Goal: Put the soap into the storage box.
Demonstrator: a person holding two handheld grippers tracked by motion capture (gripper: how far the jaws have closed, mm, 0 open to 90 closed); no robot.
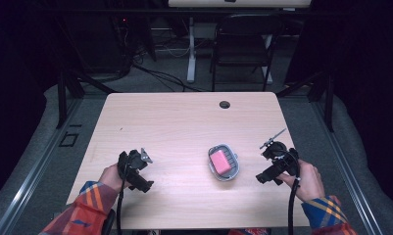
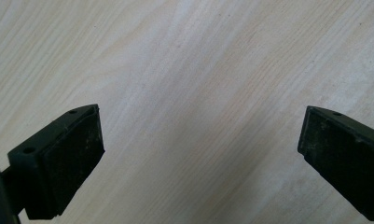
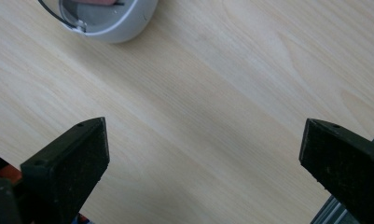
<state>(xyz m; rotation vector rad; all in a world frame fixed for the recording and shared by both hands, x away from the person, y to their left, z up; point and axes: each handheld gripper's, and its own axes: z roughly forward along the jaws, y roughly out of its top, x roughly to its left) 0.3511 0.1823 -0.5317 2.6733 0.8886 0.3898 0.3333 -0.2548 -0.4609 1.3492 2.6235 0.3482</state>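
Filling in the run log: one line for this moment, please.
left tongs: open, over bare table | right tongs: open, empty | soap: in dish, between hands

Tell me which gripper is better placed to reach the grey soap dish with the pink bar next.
Right, probably. The right gripper sits close beside the grey soap dish holding the pink bar, jaws wide open, with the dish's rim in the right gripper view. The left gripper is farther off, over bare wooden table.
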